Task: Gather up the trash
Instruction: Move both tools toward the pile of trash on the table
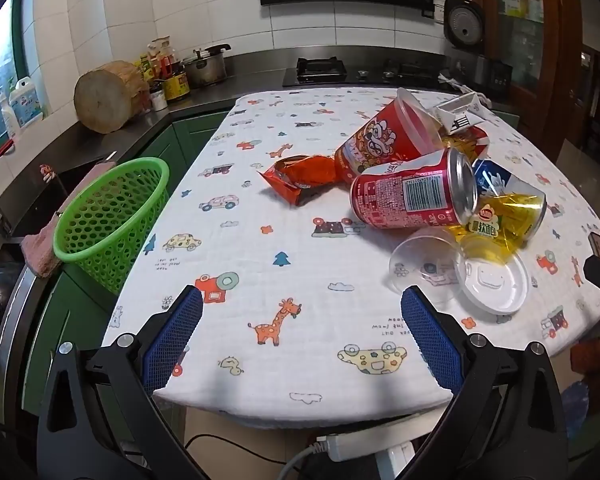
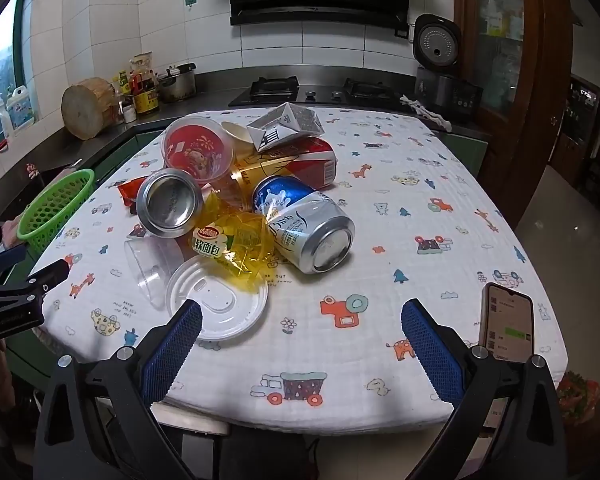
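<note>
A pile of trash lies on the patterned tablecloth: a red soda can, a red paper cup, an orange snack wrapper, a yellow bread wrapper, a clear plastic cup and a white lid. The right wrist view adds a blue-silver can and a white carton. A green mesh basket stands at the table's left edge. My left gripper is open and empty above the near table. My right gripper is open and empty, its left finger over the white lid.
A phone lies at the table's near right corner. A kitchen counter with a wooden chopping block, bottles, a pot and a stove runs behind. A power strip lies on the floor below the table's front edge.
</note>
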A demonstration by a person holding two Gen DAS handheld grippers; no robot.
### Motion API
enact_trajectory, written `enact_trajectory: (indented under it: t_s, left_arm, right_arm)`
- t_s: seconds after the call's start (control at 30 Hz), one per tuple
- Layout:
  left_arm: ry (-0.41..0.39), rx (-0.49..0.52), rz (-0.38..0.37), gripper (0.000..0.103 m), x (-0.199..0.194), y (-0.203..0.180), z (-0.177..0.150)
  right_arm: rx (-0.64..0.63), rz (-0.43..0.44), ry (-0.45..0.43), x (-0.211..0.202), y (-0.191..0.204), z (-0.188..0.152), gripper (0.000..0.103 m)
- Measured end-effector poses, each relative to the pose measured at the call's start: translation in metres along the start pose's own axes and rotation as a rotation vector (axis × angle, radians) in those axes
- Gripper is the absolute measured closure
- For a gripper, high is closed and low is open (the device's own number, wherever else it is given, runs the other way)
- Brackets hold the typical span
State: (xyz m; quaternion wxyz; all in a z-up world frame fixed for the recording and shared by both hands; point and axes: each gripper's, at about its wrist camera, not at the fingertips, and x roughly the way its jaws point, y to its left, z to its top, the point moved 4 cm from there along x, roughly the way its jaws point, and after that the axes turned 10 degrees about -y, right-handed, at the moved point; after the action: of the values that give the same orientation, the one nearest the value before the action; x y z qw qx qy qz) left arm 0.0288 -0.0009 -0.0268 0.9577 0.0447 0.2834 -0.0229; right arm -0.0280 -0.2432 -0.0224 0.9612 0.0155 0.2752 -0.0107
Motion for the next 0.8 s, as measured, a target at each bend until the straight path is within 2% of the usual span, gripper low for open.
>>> enact_trajectory:
  t_s: [0.8]
  left_arm:
    - [0.004, 0.001, 0.003, 0.005, 0.0076, 0.0039, 0.0044]
  right_arm:
    - [-0.014, 0.047, -0.001, 0.0094, 0.0094, 0.0045, 0.006]
